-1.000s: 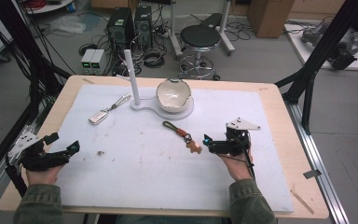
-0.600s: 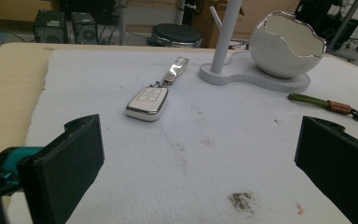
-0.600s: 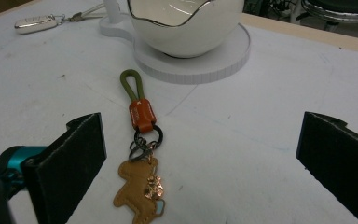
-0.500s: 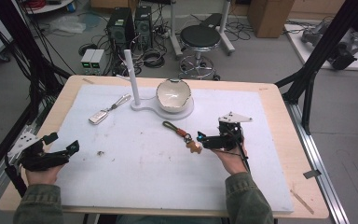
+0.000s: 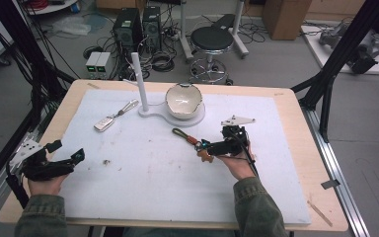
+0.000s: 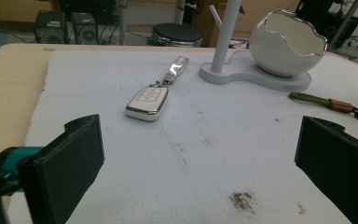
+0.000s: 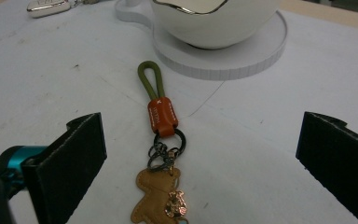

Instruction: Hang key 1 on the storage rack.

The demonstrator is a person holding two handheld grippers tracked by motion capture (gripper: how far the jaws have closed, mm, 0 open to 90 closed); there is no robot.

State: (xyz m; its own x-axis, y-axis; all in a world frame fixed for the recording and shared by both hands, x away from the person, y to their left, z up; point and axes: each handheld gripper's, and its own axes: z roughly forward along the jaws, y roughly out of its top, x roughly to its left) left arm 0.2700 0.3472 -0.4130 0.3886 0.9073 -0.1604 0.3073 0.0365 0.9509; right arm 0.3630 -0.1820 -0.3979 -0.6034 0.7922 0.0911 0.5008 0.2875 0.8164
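Straddling the keychain (image 7: 161, 154) with wide-open, empty jaws, the right gripper (image 5: 212, 147) looks poised to grasp: the leather charm lies flat on the surface between them, so next lower and close.

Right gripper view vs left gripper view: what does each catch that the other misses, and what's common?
Right gripper view alone: the keychain's tan bear charm and dark rings, lying between the right gripper and its open jaws.

Left gripper view alone: the post rising from the white stand, a stool and boxes behind the table, a brown stain on the mat, and the open left gripper.

Both: the white key fob, the eggshell-shaped bowl on the stand, the keychain's green loop and orange tab.
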